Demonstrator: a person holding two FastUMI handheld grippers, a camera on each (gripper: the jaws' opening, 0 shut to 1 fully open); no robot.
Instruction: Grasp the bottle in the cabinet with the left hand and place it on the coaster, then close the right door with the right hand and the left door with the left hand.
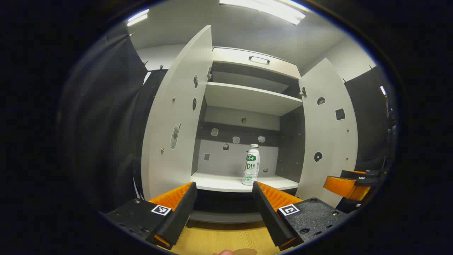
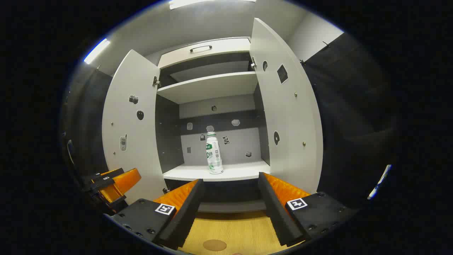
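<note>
Nearest to me, the left hand-held gripper [image 1: 223, 209] hangs with its fingers spread wide and nothing between them, low over the wooden desk [image 1: 226, 237]; the right hand-held gripper [image 2: 230, 209] is just as released, and the round coaster [image 2: 214, 245] lies on the desk below it. Further on, both doors stand swung out, the left door [image 1: 173, 120] and the right door [image 1: 327, 134], so the way in looks free. At the back, the bottle [image 1: 251, 164] stands upright on the lower shelf [image 1: 219, 182] of the cabinet, toward the right of the left gripper's line. I'd say the reach comes first: go in level and a touch rightward, keep the jaws wide until they straddle the bottle's middle, then close gently so it doesn't tip
</note>
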